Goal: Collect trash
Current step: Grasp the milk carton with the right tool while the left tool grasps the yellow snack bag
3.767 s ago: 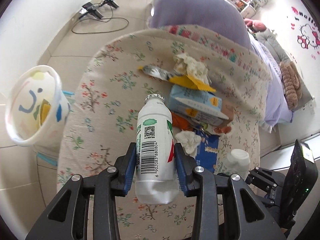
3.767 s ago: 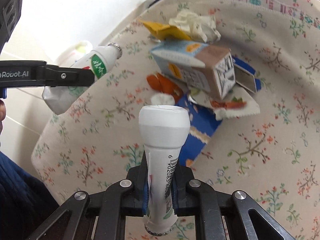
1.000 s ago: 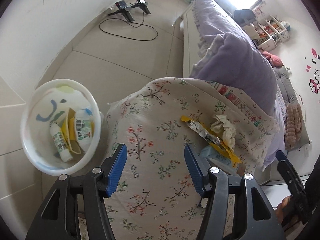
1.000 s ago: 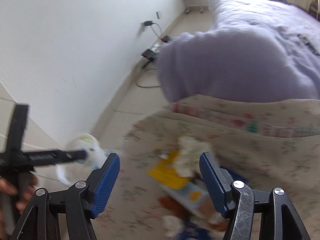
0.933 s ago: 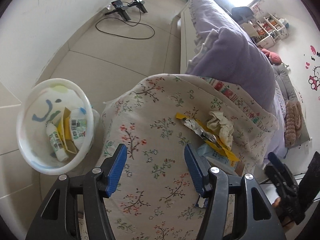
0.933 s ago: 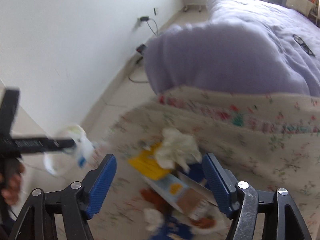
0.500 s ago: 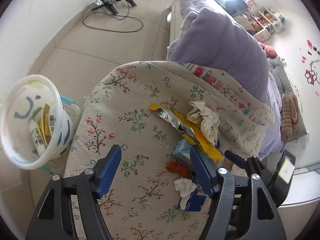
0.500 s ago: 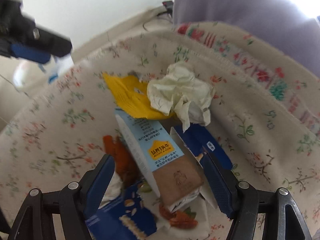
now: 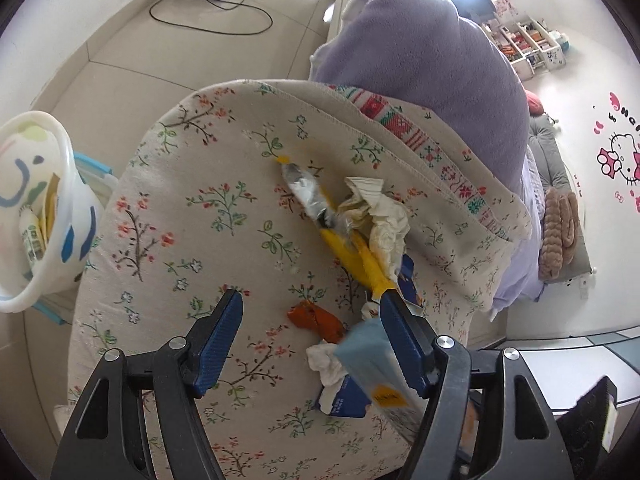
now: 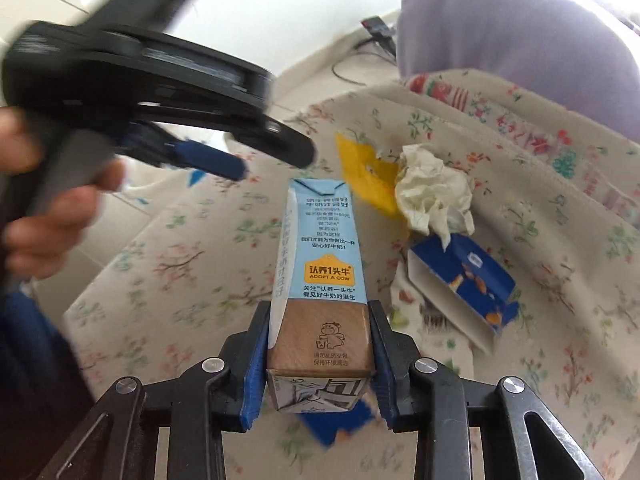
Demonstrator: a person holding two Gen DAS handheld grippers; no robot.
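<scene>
Left wrist high over floral cloth, right wrist close, both sharing tissue

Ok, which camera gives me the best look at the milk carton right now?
The right wrist view: the milk carton fills the centre, clamped between the right gripper fingers, print readable. The left wrist view shows only a blurred pale-blue corner, partly behind the open left gripper.

Spread-wide left tongs hover over an orange wrapper on the floral cloth.
</scene>
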